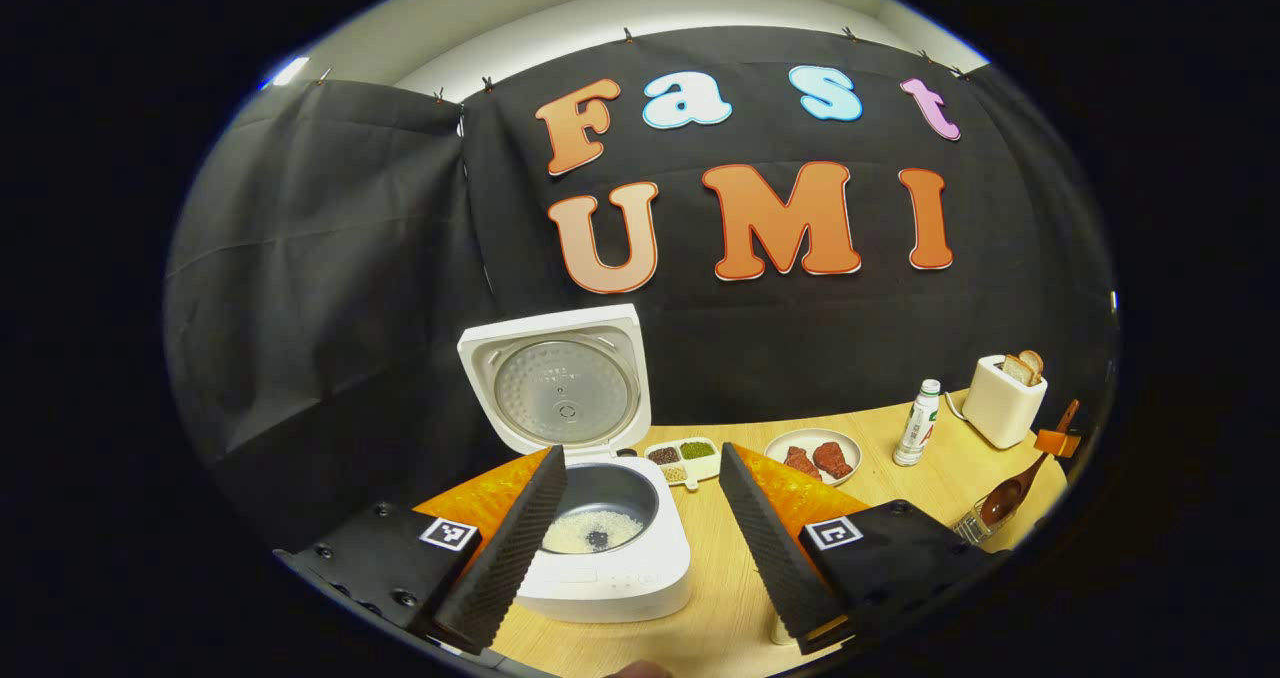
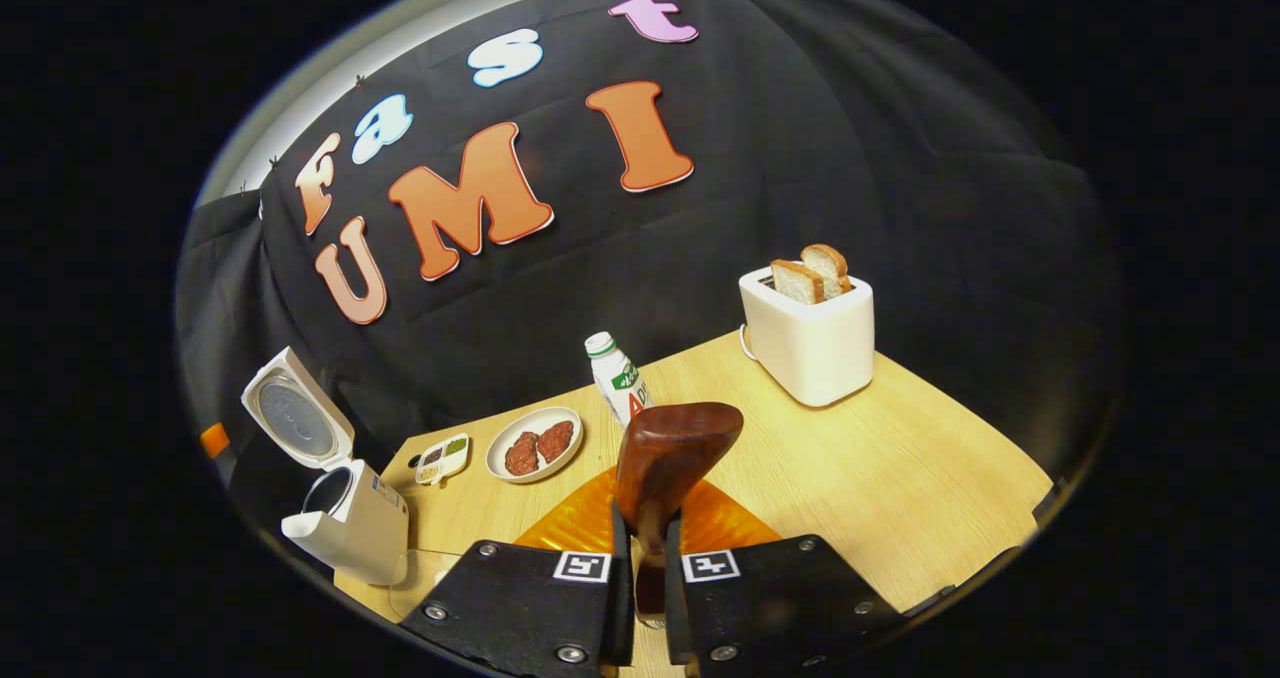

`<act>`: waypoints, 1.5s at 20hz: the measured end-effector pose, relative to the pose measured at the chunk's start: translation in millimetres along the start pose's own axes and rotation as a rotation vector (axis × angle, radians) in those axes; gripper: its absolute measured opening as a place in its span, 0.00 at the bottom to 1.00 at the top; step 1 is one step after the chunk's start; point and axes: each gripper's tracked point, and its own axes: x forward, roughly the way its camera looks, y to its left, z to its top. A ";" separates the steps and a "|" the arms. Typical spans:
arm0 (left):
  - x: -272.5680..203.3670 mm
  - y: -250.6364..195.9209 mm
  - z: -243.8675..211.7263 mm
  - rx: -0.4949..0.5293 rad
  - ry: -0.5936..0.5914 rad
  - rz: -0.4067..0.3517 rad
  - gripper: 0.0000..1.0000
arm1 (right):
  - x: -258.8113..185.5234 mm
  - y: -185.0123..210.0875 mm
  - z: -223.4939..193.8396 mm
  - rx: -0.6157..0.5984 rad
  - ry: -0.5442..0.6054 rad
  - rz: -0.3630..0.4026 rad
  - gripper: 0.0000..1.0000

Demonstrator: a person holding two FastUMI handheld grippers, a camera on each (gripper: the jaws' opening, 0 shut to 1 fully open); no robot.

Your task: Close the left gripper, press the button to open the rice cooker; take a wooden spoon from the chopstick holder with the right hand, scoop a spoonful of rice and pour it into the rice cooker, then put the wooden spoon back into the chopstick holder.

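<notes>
1. The surface (image 2: 900, 478) carries the rice cooker (image 1: 610, 548), lid up at 12 o'clock so its pot takes rice; some already lies inside.
2. Left gripper (image 1: 630, 538) hangs wide apart, straddling the cooker, its button job apparently done.
3. Right gripper (image 2: 648, 578) pinches the wooden spoon (image 2: 670, 453), bowl up, seemingly near the chopstick holder (image 1: 975, 528) at 4 o'clock.

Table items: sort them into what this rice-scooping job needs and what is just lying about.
Needed:
- rice cooker, lid open, rice in the pot
- wooden spoon, held in the right tongs
- chopstick holder
- grain tray
- left tongs, open

Lying about:
- toaster with bread
- bottle
- plate of meat
</notes>
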 end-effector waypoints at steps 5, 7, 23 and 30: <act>3.4 -2.9 -3.9 0.016 0.012 0.027 1.00 | 14.1 -11.4 -18.3 0.037 0.036 0.029 0.14; 1.5 -3.6 -5.8 0.006 0.027 0.033 1.00 | 17.8 -19.9 -25.8 0.063 0.047 0.025 0.14; 13.0 20.8 30.1 -0.052 -0.027 0.065 1.00 | 10.1 -50.8 -45.2 0.187 0.085 -0.020 0.51; 60.0 58.0 66.3 -0.134 -0.052 0.064 1.00 | -27.9 -49.7 9.1 0.062 0.008 -0.081 0.86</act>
